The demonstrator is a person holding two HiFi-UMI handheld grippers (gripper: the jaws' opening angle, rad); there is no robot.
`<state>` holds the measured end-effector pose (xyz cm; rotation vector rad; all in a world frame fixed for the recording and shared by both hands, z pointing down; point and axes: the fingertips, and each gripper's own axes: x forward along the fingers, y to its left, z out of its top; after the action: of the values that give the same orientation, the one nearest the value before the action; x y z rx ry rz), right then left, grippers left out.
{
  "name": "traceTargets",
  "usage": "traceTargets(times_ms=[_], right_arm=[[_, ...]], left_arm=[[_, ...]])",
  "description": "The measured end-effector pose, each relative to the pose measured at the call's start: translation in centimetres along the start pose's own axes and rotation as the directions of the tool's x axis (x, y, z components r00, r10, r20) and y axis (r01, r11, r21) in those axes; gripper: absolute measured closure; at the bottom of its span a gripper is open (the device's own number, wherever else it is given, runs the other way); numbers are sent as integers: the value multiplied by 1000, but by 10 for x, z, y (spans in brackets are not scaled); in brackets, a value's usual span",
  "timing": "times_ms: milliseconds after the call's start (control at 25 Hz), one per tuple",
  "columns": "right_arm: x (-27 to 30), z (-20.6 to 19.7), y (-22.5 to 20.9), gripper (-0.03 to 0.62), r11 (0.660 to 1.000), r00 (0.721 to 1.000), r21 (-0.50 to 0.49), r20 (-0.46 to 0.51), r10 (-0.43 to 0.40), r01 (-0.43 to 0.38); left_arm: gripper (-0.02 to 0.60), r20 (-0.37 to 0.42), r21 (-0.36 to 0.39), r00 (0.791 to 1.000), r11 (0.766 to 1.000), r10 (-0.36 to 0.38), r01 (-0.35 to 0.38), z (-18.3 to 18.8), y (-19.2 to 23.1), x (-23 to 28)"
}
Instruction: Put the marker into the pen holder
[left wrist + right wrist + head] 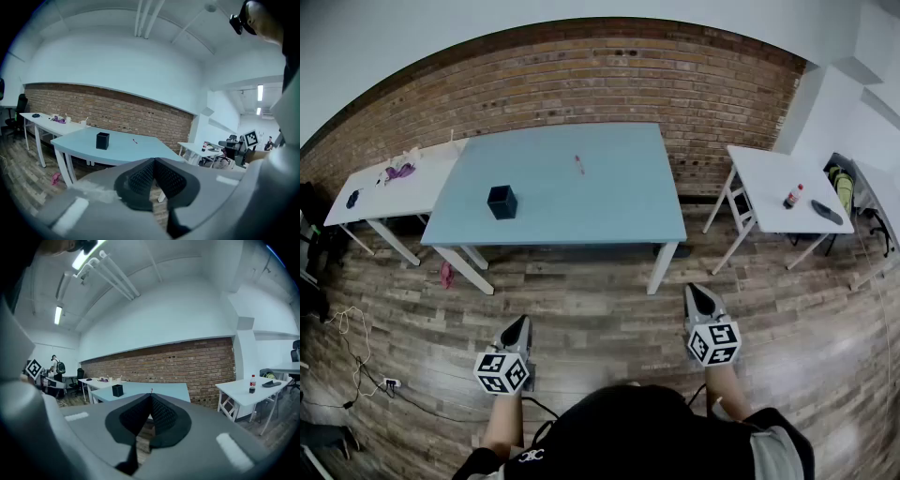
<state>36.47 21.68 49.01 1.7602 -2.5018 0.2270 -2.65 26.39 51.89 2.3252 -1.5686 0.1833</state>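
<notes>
Clenched and empty, left tool [519, 323] and right tool [701, 292] hang well short of counter [619, 202]; marker [578, 165] lies flat at 12 o'clock, pen holder [502, 202] at its 8 o'clock, so the thin marker likely rolls away if nudged by unopened jaws.

I hold my left gripper [520, 326] and right gripper [701, 294] over the wood floor [600, 305], short of the blue table [609, 211]; marker [578, 165] lies on it, well apart from pen holder [502, 202]
</notes>
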Motion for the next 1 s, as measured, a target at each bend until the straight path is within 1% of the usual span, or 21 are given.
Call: traceTargets(times_ms=[240, 520, 800, 1000], right_arm=[[-1, -1, 11, 586, 999, 1000, 37, 25, 3, -4], [0, -7, 24, 586, 1000, 1000, 3, -1, 11, -11], [10, -8, 53, 586, 999, 1000, -41, -2, 20, -20], [15, -20, 71, 586, 999, 1000, -40, -14, 27, -28]], left_arm=[[575, -20, 12, 1000, 1000, -8, 9, -5, 3, -1], [575, -24, 22, 1000, 1000, -5, 6, -3, 11, 2], [575, -24, 50, 999, 998, -45, 46, 1, 21, 2], [575, -32, 78, 997, 995, -65, 67, 0, 30, 5]])
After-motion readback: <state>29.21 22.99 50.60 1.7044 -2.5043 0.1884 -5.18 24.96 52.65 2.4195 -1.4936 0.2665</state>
